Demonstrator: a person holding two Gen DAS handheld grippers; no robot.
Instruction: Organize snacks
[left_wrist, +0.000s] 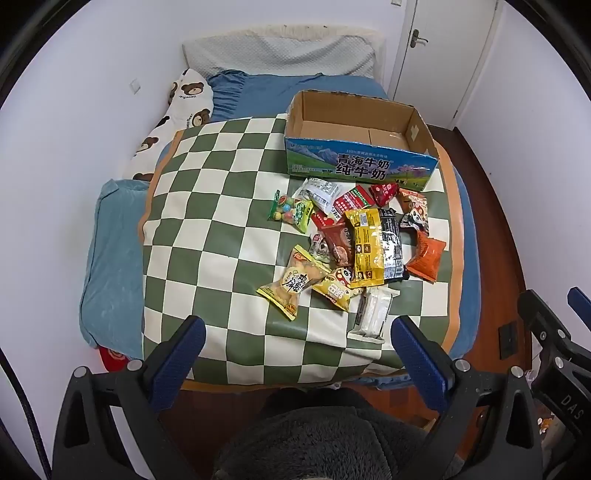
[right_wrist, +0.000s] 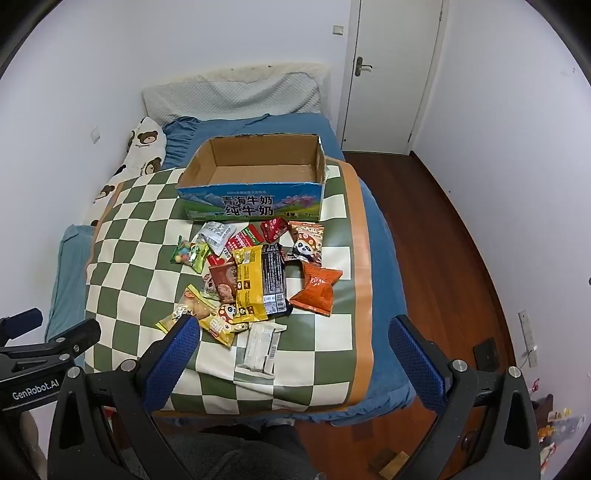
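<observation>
A pile of snack packets (left_wrist: 358, 243) lies on a green and cream checkered mat (left_wrist: 207, 229) on the bed, also in the right wrist view (right_wrist: 255, 280). An open, empty cardboard milk box (left_wrist: 354, 162) with a blue printed side stands just behind the pile (right_wrist: 255, 203). A white packet (left_wrist: 371, 314) lies nearest, a yellow packet (left_wrist: 365, 247) in the middle, an orange one (left_wrist: 424, 254) on the right. My left gripper (left_wrist: 297, 336) is open and empty, above the mat's near edge. My right gripper (right_wrist: 293, 336) is open and empty, near the white packet (right_wrist: 260, 349).
A blue pillow (left_wrist: 110, 258) lies left of the mat and a bear-print pillow (left_wrist: 184, 99) at the back left. Wooden floor (right_wrist: 443, 236) and a white door (right_wrist: 391, 74) are to the right. My right gripper shows at the left wrist view's right edge (left_wrist: 554, 332).
</observation>
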